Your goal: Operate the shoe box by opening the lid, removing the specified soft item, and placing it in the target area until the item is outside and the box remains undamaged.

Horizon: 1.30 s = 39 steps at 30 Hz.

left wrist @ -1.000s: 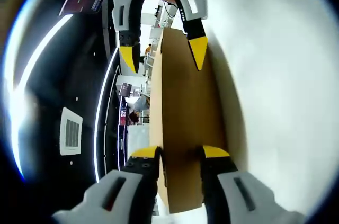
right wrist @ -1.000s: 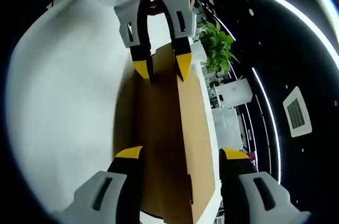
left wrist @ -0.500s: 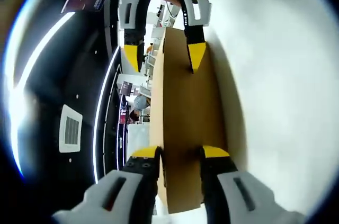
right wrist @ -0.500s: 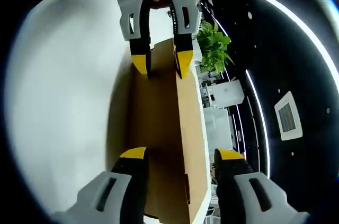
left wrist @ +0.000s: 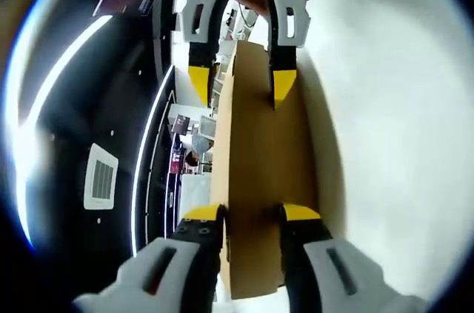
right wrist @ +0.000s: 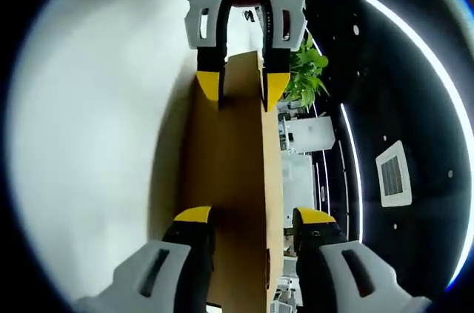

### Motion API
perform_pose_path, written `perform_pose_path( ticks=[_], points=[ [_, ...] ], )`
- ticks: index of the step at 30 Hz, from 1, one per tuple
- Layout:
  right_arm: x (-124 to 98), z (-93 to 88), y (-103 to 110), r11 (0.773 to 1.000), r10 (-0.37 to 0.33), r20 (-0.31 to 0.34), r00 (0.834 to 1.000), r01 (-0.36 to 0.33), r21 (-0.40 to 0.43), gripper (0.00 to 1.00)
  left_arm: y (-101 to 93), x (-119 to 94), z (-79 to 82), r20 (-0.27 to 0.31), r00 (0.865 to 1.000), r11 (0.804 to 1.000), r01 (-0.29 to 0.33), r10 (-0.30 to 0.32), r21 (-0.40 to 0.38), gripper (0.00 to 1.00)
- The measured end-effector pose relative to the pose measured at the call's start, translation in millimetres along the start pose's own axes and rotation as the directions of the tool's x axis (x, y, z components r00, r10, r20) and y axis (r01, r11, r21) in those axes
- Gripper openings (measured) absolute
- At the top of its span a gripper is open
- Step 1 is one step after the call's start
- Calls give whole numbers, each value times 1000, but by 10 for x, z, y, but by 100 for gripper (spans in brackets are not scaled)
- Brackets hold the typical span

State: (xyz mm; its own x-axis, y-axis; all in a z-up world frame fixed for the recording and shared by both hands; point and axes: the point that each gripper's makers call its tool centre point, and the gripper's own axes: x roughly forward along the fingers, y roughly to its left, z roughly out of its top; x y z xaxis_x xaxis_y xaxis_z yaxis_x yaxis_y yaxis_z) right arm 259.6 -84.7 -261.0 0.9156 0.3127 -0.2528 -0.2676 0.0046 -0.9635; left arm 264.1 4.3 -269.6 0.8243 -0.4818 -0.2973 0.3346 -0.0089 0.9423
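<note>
Cardboard, plain brown and unprinted, makes up the lid [left wrist: 266,180] that I hold edge-on between my two claws. Nearest, in the left gripper view, my left claw [left wrist: 252,218] is closed on one end of the lid, its yellow tips pinching the panel from both sides. At the lid's far end my right claw [left wrist: 242,83] straddles the opposite edge. In the right gripper view the arrangement mirrors: my right claw [right wrist: 253,218] grips the near end of the lid [right wrist: 233,180], and my left claw [right wrist: 242,83] holds the far end. Beside the lid lies the pale white surface [left wrist: 392,128]; beyond the lid's far end stands a green plant [right wrist: 302,76]. The box body and the soft item I cannot place here. Risk, as I judge it: unequal pull between my claws could twist or crease the thin panel, and too tight a pinch could dent its edge.
</note>
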Motion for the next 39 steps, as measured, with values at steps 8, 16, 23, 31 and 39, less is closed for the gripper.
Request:
perform_pose_path(
  ticks=[8,16,23,31,39],
  points=[
    [-4,-32,9,1000,14,-6,1000,-14,11,33,6,1,-6,-5,1000,1000,0,0,-3,30],
    [13,20,51,1000,20,-3,1000,-20,-1,33,6,1,-10,-5,1000,1000,-1,1,-5,30],
    [25,9,82,1000,29,-2,1000,-29,2,30,8,3,-16,5,1000,1000,-1,1,-8,30],
    [6,19,83,1000,10,-15,1000,-10,-2,29,17,6,-2,-6,1000,1000,3,-3,-5,30],
    [0,30,71,1000,30,-23,999,-30,2,29,25,2,2,-4,1000,1000,9,-9,-20,30]
  ],
)
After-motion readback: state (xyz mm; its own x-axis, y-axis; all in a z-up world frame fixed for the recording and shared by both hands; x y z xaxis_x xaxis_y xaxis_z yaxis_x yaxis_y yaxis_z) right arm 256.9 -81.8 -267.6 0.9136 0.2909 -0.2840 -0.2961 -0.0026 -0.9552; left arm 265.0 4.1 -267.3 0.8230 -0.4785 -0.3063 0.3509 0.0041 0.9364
